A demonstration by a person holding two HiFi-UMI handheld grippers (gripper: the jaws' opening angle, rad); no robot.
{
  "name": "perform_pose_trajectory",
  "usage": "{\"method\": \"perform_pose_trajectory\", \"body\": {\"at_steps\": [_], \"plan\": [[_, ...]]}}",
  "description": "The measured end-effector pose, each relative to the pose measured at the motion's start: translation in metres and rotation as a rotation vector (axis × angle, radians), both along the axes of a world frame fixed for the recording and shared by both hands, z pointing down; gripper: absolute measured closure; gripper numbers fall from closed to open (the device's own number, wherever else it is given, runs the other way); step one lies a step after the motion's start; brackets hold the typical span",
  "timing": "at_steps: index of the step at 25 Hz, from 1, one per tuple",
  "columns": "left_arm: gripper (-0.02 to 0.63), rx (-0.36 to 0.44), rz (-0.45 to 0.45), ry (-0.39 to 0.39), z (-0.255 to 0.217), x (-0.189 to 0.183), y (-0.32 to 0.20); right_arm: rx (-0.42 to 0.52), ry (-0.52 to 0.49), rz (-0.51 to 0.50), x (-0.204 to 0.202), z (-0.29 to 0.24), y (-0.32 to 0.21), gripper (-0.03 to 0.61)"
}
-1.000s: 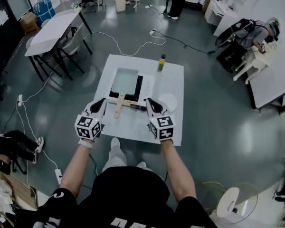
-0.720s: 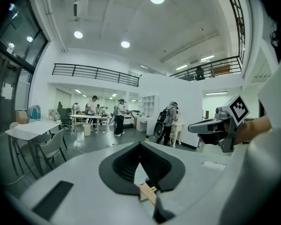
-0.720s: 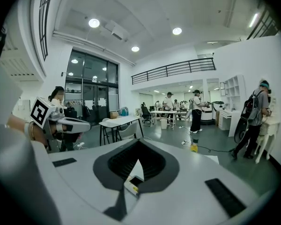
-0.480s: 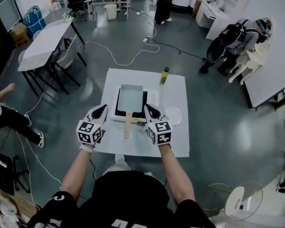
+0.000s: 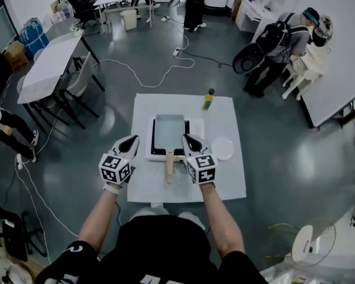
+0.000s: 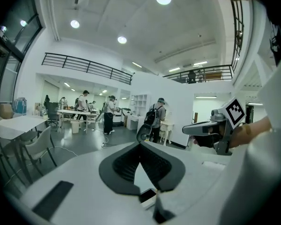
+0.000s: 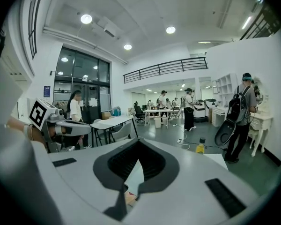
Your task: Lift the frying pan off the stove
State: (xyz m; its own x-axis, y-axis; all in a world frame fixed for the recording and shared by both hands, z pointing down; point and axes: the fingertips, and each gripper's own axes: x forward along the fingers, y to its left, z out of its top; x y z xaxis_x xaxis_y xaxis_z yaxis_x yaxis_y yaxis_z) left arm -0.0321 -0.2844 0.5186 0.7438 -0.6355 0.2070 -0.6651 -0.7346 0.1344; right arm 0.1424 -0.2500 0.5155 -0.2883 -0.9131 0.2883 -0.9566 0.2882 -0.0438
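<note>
Frying pan (image 5: 169, 131): rectangular, on stove (image 5: 187, 126), wooden handle toward the person.
Stove: on white table (image 5: 225, 176).
Left gripper (image 5: 132, 141): jaws together, empty, left of handle.
Right gripper (image 5: 186, 139): jaws together, empty, right of handle.

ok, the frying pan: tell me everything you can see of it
The frying pan is rectangular and shallow, pale grey inside, and looks empty. Its light wooden handle points straight toward the person. It sits flat on the stove, on the white table. The handle lies between the shut left hand-held gripper and right hand-held gripper; neither appears to touch it.
</note>
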Motion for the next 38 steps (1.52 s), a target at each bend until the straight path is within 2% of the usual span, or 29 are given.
{"method": "perform_pose_trajectory", "body": {"at_steps": [6,13,25,32,38], "plan": [[0.617,-0.019,0.057,0.003,0.008,0.001,-0.011,-0.007,0.004,0.042,-0.003,0.006,-0.004,0.583],[0.617,-0.05,0.106,0.016,0.019,0.017,-0.021,-0.024,0.003,0.082,0.014,0.013,-0.011,0.583],[0.617,-0.072,0.106,0.021,0.028,0.045,-0.019,-0.038,-0.014,0.064,0.042,0.024,-0.017,0.583],[0.617,-0.119,0.126,0.035,0.042,0.052,-0.005,-0.073,-0.035,0.062,0.052,0.04,-0.003,0.583],[0.617,-0.161,0.144,0.027,0.059,0.054,0.011,-0.115,-0.096,0.072,0.057,0.06,0.005,0.583]]}}
